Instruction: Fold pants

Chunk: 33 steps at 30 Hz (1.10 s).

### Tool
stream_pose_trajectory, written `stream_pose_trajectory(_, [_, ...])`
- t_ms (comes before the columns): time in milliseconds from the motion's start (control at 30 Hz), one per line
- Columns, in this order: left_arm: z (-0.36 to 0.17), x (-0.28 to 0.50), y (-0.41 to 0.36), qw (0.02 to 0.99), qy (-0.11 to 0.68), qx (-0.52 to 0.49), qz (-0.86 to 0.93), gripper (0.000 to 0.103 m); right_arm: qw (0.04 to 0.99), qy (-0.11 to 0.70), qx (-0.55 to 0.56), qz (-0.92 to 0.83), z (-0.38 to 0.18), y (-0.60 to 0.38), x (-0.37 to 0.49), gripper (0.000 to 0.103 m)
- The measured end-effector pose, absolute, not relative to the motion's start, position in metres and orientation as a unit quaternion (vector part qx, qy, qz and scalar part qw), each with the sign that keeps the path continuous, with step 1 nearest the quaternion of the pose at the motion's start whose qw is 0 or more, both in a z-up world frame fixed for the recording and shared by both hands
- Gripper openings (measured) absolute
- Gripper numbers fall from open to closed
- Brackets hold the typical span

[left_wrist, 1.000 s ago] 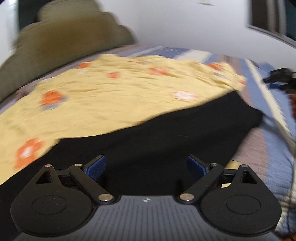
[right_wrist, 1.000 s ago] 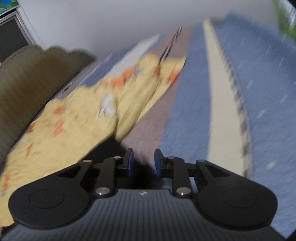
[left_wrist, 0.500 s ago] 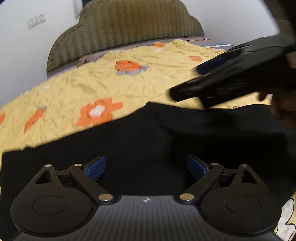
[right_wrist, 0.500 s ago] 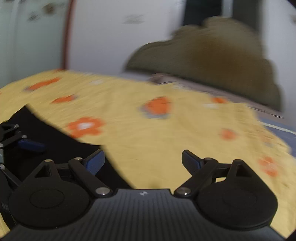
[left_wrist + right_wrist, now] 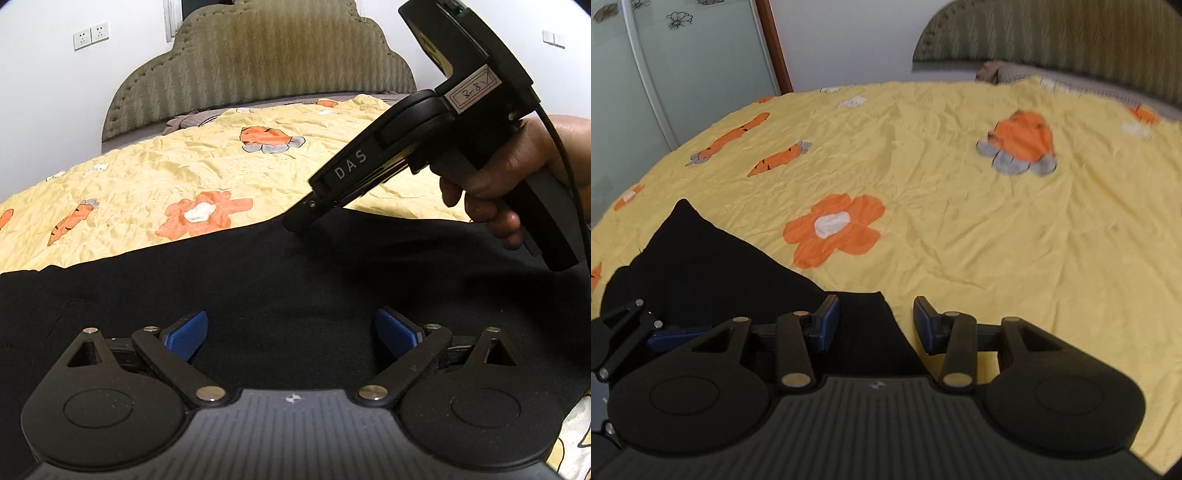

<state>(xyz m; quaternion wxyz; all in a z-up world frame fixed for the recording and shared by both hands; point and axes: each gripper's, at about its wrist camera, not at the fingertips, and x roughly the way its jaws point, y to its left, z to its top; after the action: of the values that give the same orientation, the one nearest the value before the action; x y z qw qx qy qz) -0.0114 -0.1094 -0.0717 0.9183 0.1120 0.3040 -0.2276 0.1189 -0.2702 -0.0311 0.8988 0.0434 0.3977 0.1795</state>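
Note:
The black pants [image 5: 295, 280] lie spread flat on a yellow quilt [image 5: 184, 166]. My left gripper [image 5: 291, 332] hovers low over the cloth, open wide, with nothing pinched between its blue pads. A hand [image 5: 498, 184] holds my right gripper [image 5: 295, 223], whose tip is down at the far edge of the pants. In the right wrist view, the right gripper [image 5: 875, 326] straddles a corner of the pants [image 5: 713, 266]. Its jaws are closing with the black edge between them, and the pads do not press on it. The left gripper's fingers [image 5: 676, 338] show at the left edge.
The quilt [image 5: 960, 203], printed with orange flowers and carrots, covers the bed up to a padded green headboard [image 5: 258, 66]. A frosted glass door [image 5: 683, 74] stands beyond the bed's left side. Wall sockets [image 5: 90, 35] sit above.
My right gripper swung from the striped side of the bed to the far edge of the pants, opened wide, then narrowed. My left gripper turned toward the headboard and sank a little.

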Motion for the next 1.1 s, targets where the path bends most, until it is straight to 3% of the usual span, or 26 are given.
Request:
stream_pose_trajectory(67, [-0.072,-0.011,-0.109,0.918,0.305,0.11,-0.227,0.1,0.894,0.405,0.055,0.186,-0.037,-0.27,0.124,0.021])
stream_pose_trajectory(233, [-0.072,-0.012,-0.109,0.919,0.304,0.108,-0.225,0.1,0.901,0.395,0.052,0.173,-0.034,-0.268,0.12,0.005])
stream_pose_trajectory(500, [-0.073,-0.015,-0.111,0.925,0.294,0.113,-0.215,0.1,0.926,0.358,-0.019,0.119,-0.02,-0.246,0.118,0.002])
stream_pose_trajectory(700, [-0.073,-0.014,-0.11,0.923,0.298,0.11,-0.216,0.101,0.918,0.382,-0.055,0.092,-0.044,-0.239,0.126,0.002])
stream_pose_trajectory(833, [-0.072,-0.013,-0.11,0.924,0.298,0.111,-0.215,0.101,0.938,0.342,-0.027,0.053,-0.023,-0.249,0.103,0.01])
stream_pose_trajectory(900, [-0.072,-0.012,-0.11,0.924,0.297,0.111,-0.214,0.101,0.944,0.325,-0.033,0.032,-0.009,-0.249,0.082,0.018])
stream_pose_trajectory(967, [-0.072,-0.013,-0.11,0.924,0.297,0.112,-0.213,0.101,0.947,0.321,-0.03,0.018,-0.002,-0.247,0.062,0.041])
stream_pose_trajectory(1100, [-0.073,-0.013,-0.111,0.924,0.297,0.114,-0.212,0.102,0.939,0.343,-0.008,0.008,-0.012,-0.242,0.029,0.055])
